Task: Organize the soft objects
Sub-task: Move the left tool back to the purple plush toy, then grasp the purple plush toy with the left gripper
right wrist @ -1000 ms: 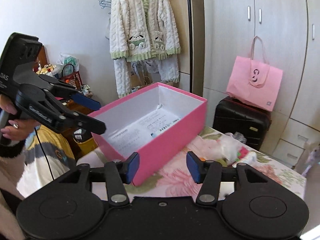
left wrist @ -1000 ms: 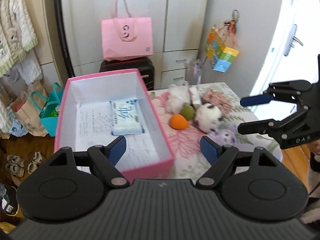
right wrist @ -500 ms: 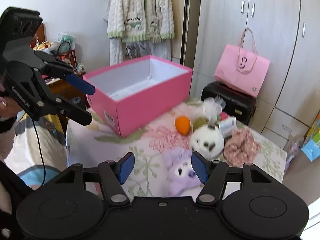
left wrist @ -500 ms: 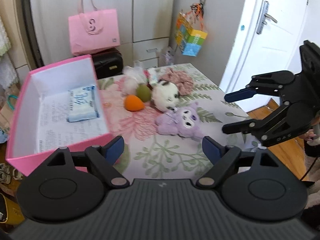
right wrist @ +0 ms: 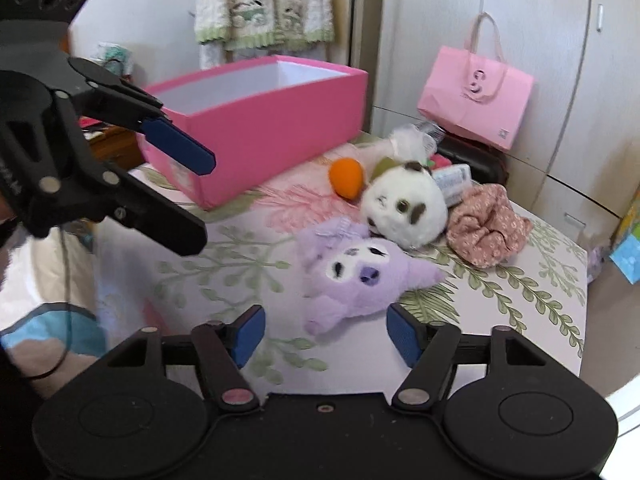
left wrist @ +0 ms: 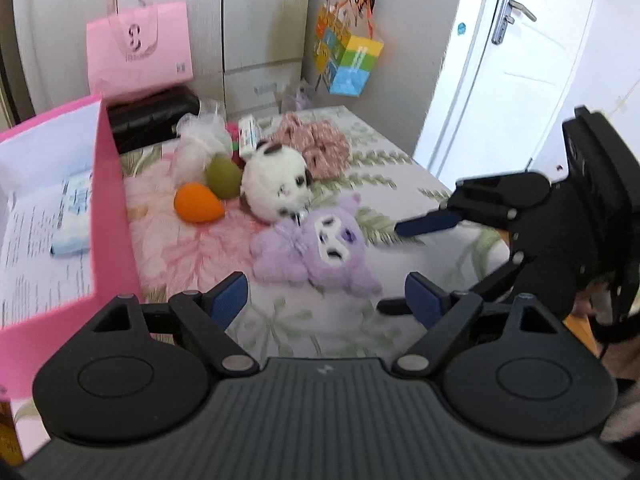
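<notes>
A purple plush (left wrist: 316,248) (right wrist: 356,276) lies on the floral table. Behind it sit a white plush (left wrist: 276,186) (right wrist: 404,208), an orange sponge (left wrist: 198,202) (right wrist: 346,178), a green sponge (left wrist: 223,176) and a pink scrunchie (left wrist: 320,146) (right wrist: 486,228). The pink box (left wrist: 114,216) (right wrist: 260,132) stands at the left and holds a tissue pack (left wrist: 74,214). My left gripper (left wrist: 326,304) (right wrist: 192,196) is open and empty, just short of the purple plush. My right gripper (right wrist: 324,334) (left wrist: 396,266) is open and empty, close to the plush from the right.
A pink paper bag (left wrist: 140,54) (right wrist: 478,114) leans on a black suitcase (left wrist: 154,114) by the wardrobe. A colourful bag (left wrist: 348,60) hangs on the wall. A white door (left wrist: 516,64) is at the right. The table edge (right wrist: 582,320) runs near my right gripper.
Both grippers have swung from the pink box toward the toys and come down close to the purple plush. Both have stayed open.
</notes>
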